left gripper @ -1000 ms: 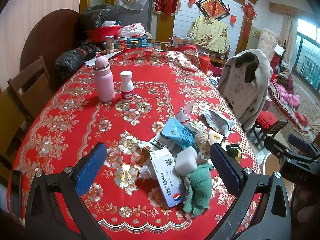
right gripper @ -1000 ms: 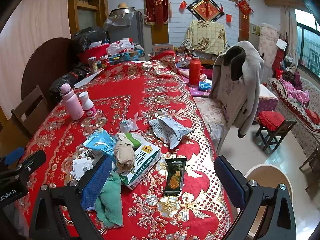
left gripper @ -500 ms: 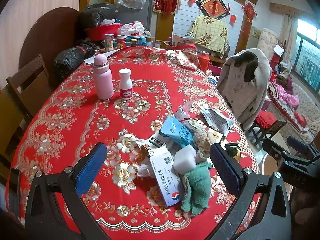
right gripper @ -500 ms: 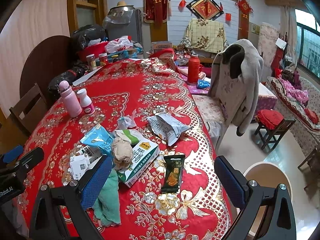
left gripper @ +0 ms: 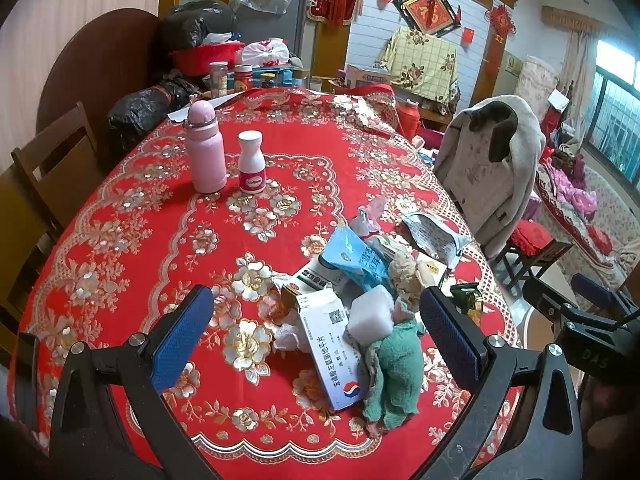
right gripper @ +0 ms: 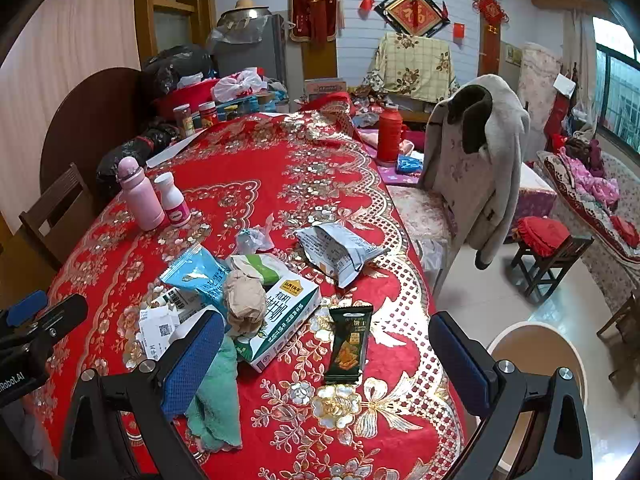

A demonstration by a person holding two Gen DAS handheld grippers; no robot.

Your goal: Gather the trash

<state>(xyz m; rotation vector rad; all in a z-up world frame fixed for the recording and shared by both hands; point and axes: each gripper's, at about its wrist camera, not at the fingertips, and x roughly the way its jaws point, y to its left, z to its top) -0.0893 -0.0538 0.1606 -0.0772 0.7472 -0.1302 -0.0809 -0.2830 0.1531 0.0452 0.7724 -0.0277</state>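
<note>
A: My left gripper [left gripper: 316, 334] is spread wide and empty above the near edge of the red tablecloth [left gripper: 132, 240]. Framed between its pads: a white medicine box [left gripper: 330, 344], a green rag [left gripper: 394, 364] touching it, and a white foam block [left gripper: 370, 314] on top.

B: And your other one?

A: My right gripper [right gripper: 324, 354] is also wide apart, holding nothing. Its view gives me the dark green snack wrapper [right gripper: 349, 344] lying flat just beside the green-and-white carton [right gripper: 286, 314]; from the left camera that wrapper [left gripper: 466, 300] is only a sliver behind the pad.

B: Anything else only one side catches?

A: The right view shows the crumpled brown paper ball [right gripper: 245, 304] sitting on the carton, the silver bag [right gripper: 340, 252] torn open, and a round bin [right gripper: 538, 356] on the floor beside the table. The left view shows the blue packet [left gripper: 354, 258] overlapping the pile. The pink bottle [left gripper: 205, 148] and white bottle [left gripper: 251, 162] stand upright together, well apart from the trash.
</note>
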